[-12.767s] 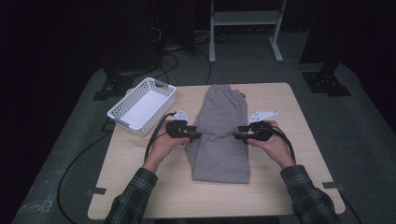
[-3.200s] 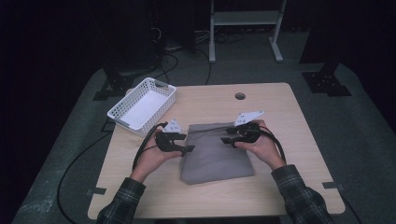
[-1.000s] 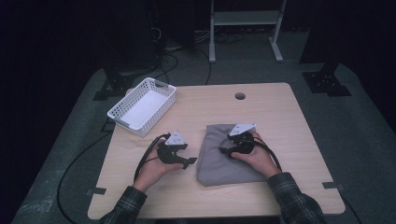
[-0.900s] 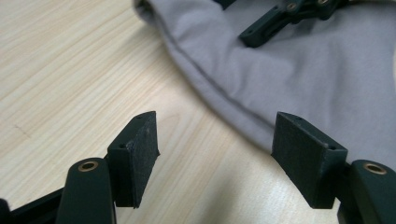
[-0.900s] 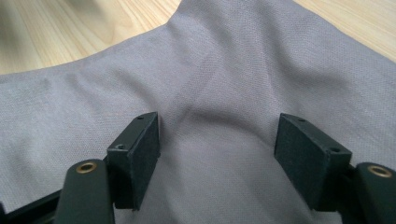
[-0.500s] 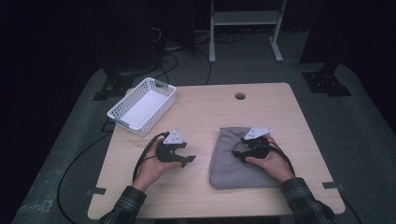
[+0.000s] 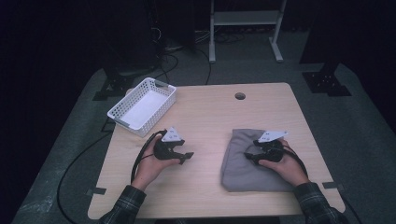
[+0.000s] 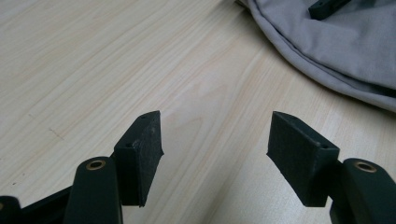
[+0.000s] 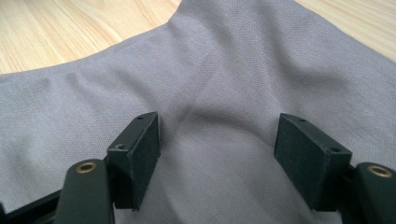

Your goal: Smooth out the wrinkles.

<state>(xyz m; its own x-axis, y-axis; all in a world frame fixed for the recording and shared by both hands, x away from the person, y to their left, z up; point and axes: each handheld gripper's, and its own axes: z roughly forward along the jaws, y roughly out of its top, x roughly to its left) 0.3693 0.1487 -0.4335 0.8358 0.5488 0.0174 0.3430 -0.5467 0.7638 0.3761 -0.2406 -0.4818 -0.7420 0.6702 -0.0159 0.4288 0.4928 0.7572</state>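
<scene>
A folded grey cloth (image 7: 243, 172) lies on the right half of the wooden table (image 7: 210, 116). My right gripper (image 7: 249, 157) rests on top of the cloth, pointing left. In the right gripper view its jaws stand wide apart (image 9: 217, 149) over the grey cloth (image 9: 224, 70), which creases slightly between them without being pinched. My left gripper (image 7: 188, 156) sits to the left of the cloth, pointing right over bare wood. Its jaws are open (image 8: 215, 149) with nothing between them, and the cloth's rounded edge (image 8: 336, 51) lies ahead of it.
A white plastic basket (image 7: 142, 105) stands at the table's far left corner. A small round hole (image 7: 240, 96) sits near the far edge. A white metal stand (image 7: 243, 18) and cables (image 7: 84, 154) are on the dark floor beyond and to the left.
The right hand has slid to the right with the cloth under its gripper, so the cloth now lies nearer the table's right edge. The left gripper has stayed in place.
</scene>
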